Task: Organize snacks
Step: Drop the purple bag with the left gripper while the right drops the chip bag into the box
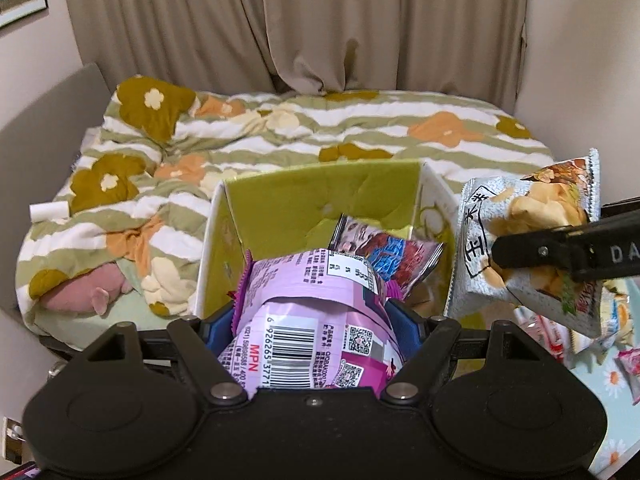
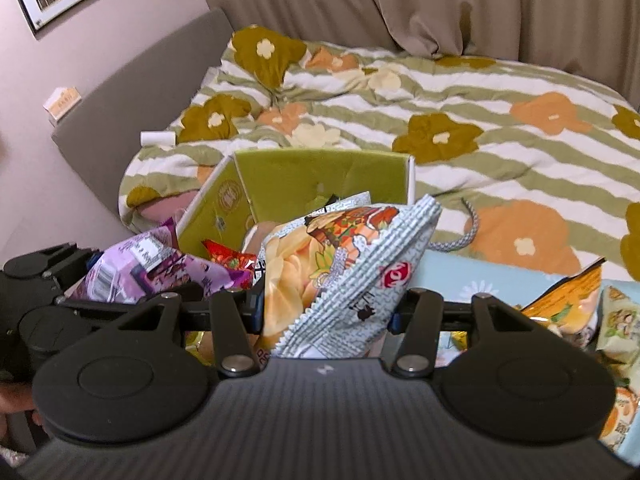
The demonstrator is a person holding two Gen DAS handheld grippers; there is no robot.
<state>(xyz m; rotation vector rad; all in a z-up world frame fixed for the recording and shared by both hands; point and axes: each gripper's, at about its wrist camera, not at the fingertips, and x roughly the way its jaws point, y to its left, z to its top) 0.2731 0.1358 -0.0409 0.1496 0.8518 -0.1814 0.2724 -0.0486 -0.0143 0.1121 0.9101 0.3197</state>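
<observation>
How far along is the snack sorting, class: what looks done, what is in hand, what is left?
Done: a dark snack packet already lies in the green box. In hand: the left gripper grips a purple bag over the box, and the right gripper grips a silver chip bag. Left: loose packets remain on the blue cloth.

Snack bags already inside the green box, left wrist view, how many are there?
1 for certain: a dark foil snack bag lies inside the green box, past the purple bag in the left tongs. That purple bag hides much of the box, so more may lie beneath.
</observation>
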